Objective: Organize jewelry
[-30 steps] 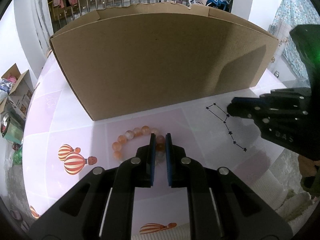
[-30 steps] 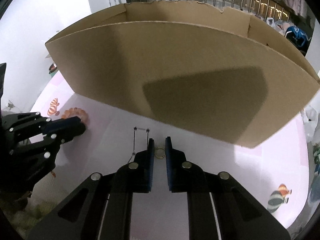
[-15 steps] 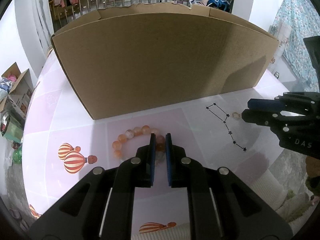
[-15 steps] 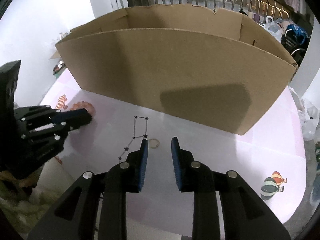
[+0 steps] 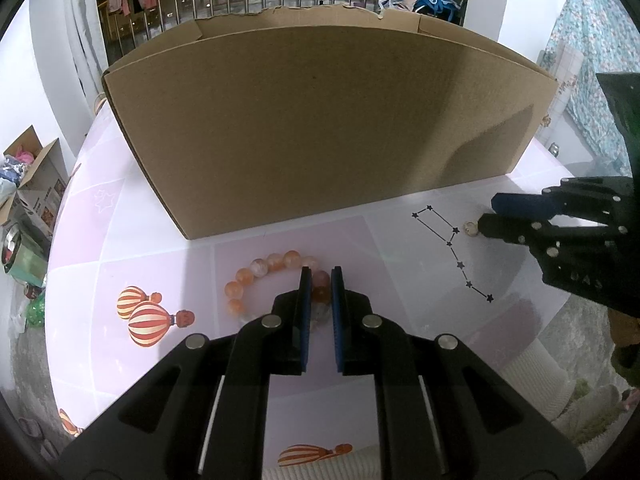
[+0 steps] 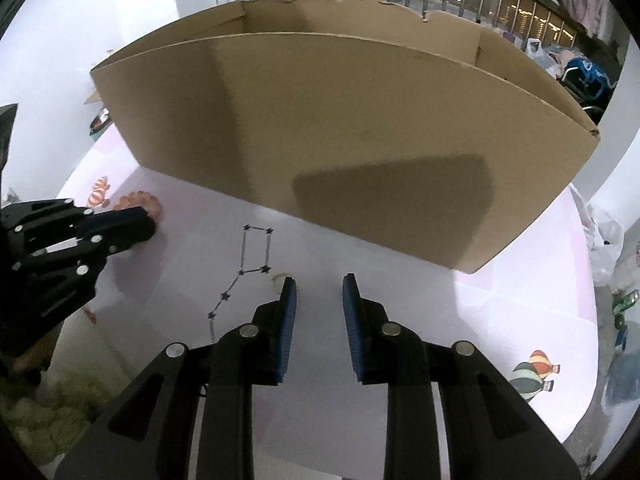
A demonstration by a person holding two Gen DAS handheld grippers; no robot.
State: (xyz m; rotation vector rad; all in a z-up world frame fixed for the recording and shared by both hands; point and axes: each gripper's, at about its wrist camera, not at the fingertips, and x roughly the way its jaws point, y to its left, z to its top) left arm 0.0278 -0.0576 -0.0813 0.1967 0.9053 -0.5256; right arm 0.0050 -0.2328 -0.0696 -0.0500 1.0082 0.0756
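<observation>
We have the left gripper (image 5: 320, 288) closed down on the bead bracelet (image 5: 264, 276), its blue pads pinching one orange bead at the near right of the loop, while the rest of the strand lies on the pink tablecloth (image 5: 100, 248); gripping a single bead seems the surest way to lift the whole string. Our right gripper (image 6: 319, 292) stands partly open with nothing between its jaws. The small gold ring (image 6: 279, 279) lies just outside its left finger, beside the printed constellation (image 6: 256, 248), so we judge the jaws are not yet lined up over it, though the ring is tiny and partly hidden there. The open cardboard box (image 5: 320, 120) stands at the far side of both, likely the place meant for the jewelry.
</observation>
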